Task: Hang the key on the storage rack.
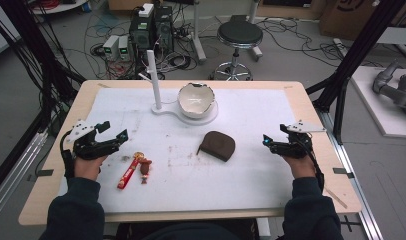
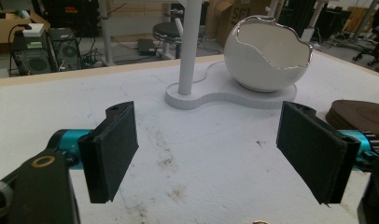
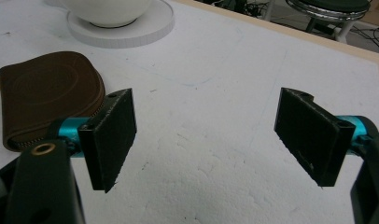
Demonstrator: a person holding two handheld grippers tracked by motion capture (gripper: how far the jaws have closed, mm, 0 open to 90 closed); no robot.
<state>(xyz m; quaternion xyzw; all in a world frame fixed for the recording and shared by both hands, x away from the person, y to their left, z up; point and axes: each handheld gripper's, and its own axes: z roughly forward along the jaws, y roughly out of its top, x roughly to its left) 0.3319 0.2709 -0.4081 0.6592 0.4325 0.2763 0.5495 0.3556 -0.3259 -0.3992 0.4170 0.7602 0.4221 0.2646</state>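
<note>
Hovering with jaws spread and empty, the left gripper (image 1: pixel 112 133) and right gripper (image 1: pixel 267 140) look ready to start; the left probably reaches next for the red candy stick (image 1: pixel 129 171), the right for the brown leather pouch (image 1: pixel 217 145).

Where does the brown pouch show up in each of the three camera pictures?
High view: the brown pouch lies at table centre, below the white bowl.
Left gripper view: its edge is at the far right, right of the bowl.
Right gripper view: upper left, below the bowl.
Shared landmark: the white bowl.
</note>
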